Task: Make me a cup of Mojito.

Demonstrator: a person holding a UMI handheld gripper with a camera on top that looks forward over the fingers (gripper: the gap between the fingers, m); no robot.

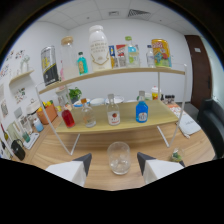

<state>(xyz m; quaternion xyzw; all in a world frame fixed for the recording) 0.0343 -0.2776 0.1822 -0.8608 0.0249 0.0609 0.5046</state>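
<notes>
my gripper (114,162) has its two fingers (84,161) spread wide apart, and the glass (119,157) stands upright between them on the wooden table (95,182), with a clear gap of bare wood at either side. nothing presses on it. its long axis runs straight up and its open mouth faces the ceiling; something pale and clear lies in its bottom, though i cannot tell what.

beyond the glass, the table runs free up to the thin white legs of the lower shelf (160,112), so there is open wood ahead of the glass and to both sides of it.

on that shelf, behind the glass, stand four upright bottles in a row: a red bottle (67,118) furthest to the glass's left, then a clear bottle (88,114), then a clear bottle with a red label (113,114) almost straight behind the glass, then a blue bottle (142,110) to its right. they stand apart from one another.

above them the upper shelf (145,71) carries a big white bottle (99,47), a teal bottle (82,64) and a yellow box (161,53). further left of the glass, a white side rack (24,80) stands against the wall.
</notes>
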